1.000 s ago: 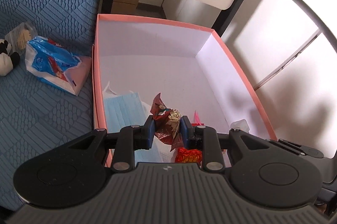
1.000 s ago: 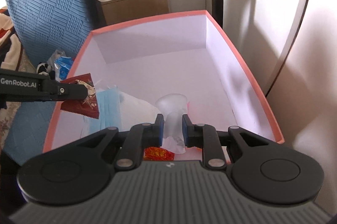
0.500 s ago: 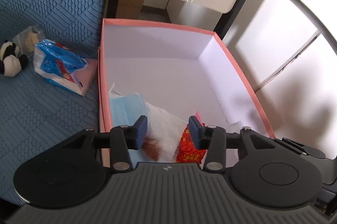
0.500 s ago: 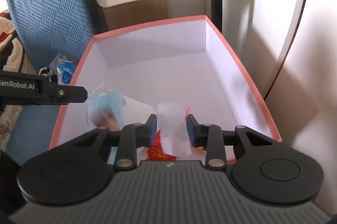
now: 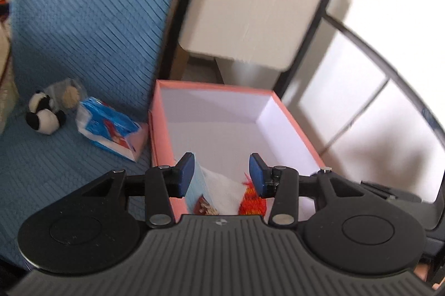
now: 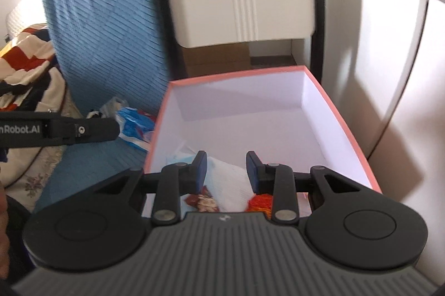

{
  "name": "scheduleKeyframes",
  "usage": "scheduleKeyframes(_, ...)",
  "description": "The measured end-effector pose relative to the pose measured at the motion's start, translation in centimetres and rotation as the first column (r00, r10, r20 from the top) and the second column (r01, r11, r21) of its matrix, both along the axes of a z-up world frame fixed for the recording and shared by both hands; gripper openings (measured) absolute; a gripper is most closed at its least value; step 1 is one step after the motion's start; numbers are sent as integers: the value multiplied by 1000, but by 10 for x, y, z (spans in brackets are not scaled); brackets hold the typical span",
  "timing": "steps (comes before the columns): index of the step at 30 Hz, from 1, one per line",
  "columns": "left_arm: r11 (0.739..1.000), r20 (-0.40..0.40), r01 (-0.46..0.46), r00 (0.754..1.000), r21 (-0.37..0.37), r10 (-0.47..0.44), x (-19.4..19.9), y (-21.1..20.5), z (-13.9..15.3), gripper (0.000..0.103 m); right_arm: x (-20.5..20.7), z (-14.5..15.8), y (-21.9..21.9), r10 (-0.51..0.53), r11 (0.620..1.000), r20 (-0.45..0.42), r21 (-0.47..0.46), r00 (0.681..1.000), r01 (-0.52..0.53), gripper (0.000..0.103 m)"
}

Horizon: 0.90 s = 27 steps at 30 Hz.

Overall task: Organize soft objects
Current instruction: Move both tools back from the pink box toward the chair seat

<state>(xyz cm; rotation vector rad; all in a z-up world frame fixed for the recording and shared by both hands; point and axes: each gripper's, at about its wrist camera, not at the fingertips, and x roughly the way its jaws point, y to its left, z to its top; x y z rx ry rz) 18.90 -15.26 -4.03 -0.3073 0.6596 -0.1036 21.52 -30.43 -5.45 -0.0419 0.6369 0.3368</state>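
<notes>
Left wrist view: the left gripper [image 5: 221,175] has let go of the brown wrapper [image 5: 205,205], which now lies in the near end of the pink box [image 5: 158,129]; its fingers stand apart. The right gripper [image 6: 226,171] has also released its clear cup, fingers spread and empty. The box's long axis runs away from both cameras.

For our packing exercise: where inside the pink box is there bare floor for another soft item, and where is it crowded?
Free: the far half of the pink-rimmed cardboard box, bare white floor bordered by the back wall and both side walls. Crowded: the near end, where the light blue face mask, white tissue, brown snack wrapper and red packet lie together.
</notes>
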Motion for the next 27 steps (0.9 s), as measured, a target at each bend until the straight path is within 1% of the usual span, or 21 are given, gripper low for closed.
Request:
scheduleKeyframes(2, 1000, 36, -19, 999, -20, 19, -12, 11, 3, 50, -6, 3, 7, 14, 1000, 12, 0, 1000, -14, 34)
scheduleKeyframes(4, 999, 48, -40, 998, -26, 41, -21, 22, 7, 50, -11, 5, 16, 25, 1000, 25, -11, 999, -25, 34)
scheduleKeyframes(8, 997, 70, -72, 995, -21, 74, -37, 42, 12, 50, -23, 8, 30, 53, 999, 34, -2, 998, -53, 34)
scheduleKeyframes(14, 996, 102, -93, 990, -11, 94, -54, 65, 16, 50, -37, 11, 57, 90, 996, 39, 8, 995, -90, 34)
scheduleKeyframes(21, 993, 110, -120, 987, -6, 119, -67, 92, 13, 50, -48, 6, 87, 133, 991, 52, -9, 990, -133, 34)
scheduleKeyframes(23, 995, 121, -101, 987, -7, 101, -71, 100, 11, 50, -49, 3, 95, 138, 990, 50, -11, 989, -138, 34)
scheduleKeyframes(27, 991, 122, -137, 983, 3, 135, -76, 113, 6, 50, -53, -3, 107, 152, 988, 41, -12, 987, -152, 34)
